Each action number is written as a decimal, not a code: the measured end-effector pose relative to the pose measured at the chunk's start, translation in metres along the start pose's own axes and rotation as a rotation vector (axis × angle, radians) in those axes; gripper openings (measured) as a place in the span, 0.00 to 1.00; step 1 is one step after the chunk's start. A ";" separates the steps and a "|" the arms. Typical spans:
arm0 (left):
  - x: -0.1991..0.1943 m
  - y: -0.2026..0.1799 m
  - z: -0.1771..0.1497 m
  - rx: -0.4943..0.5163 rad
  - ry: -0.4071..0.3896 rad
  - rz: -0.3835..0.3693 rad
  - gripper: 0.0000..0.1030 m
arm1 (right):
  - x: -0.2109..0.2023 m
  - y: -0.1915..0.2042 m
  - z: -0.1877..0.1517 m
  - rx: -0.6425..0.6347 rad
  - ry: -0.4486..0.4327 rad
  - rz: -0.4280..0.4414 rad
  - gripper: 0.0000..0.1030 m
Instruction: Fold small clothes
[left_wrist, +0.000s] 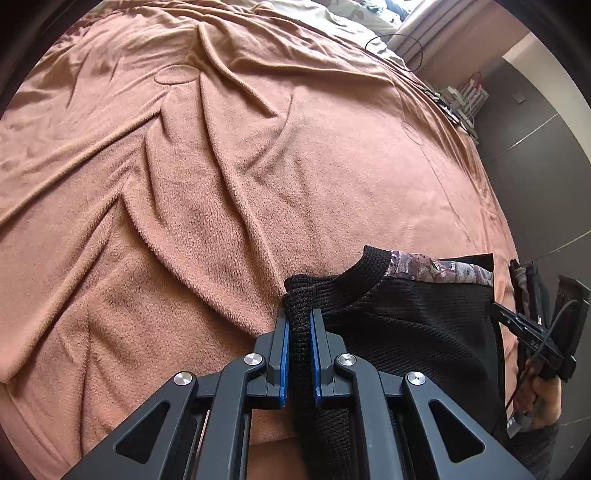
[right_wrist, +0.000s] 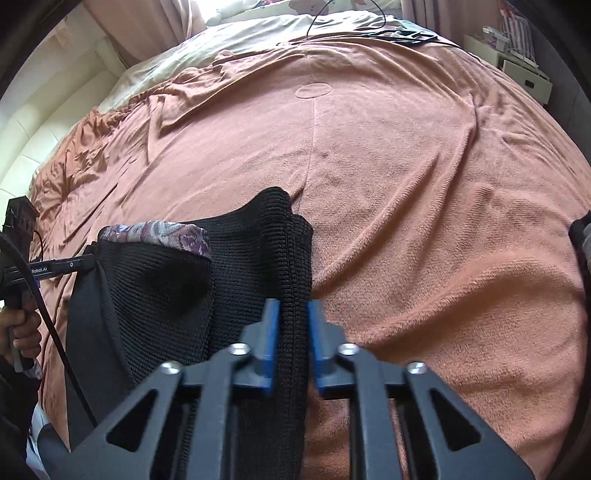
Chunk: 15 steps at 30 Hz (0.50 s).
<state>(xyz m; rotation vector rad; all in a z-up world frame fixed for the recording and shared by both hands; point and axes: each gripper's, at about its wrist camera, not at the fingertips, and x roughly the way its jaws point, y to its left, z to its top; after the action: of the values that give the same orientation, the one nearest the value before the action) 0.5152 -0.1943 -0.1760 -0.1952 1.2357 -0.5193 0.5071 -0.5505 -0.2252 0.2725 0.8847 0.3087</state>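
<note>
While the black knit top (left_wrist: 406, 325) is hanging low and right of centre in the left view, above the pink blanket (left_wrist: 184, 184), the left gripper (left_wrist: 299, 332) is pinching a bunched strap. The right gripper (right_wrist: 293, 325) is clamping the other strap, bottom centre. Being soft, light and stretchy, it is likely sagging between grips, so the straps' thick ribbed edges seem the safest holds.

The black garment (left_wrist: 406, 332) runs off the bottom edge below its patterned lining (left_wrist: 443, 271); the shelf items (left_wrist: 469, 96) beyond the bed (left_wrist: 184, 184) are too small to identify.
</note>
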 end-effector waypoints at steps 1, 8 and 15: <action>0.000 -0.001 0.001 -0.001 0.003 0.002 0.11 | -0.002 -0.001 0.000 0.004 -0.001 0.003 0.07; -0.006 -0.002 -0.010 -0.026 0.041 0.019 0.35 | -0.026 -0.009 -0.016 0.065 0.018 0.044 0.07; -0.021 -0.009 -0.043 -0.006 0.071 0.019 0.41 | -0.061 -0.008 -0.051 0.078 0.001 0.065 0.47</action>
<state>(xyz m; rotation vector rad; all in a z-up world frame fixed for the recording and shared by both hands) 0.4677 -0.1858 -0.1686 -0.1708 1.3071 -0.5097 0.4313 -0.5753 -0.2154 0.3736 0.8910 0.3345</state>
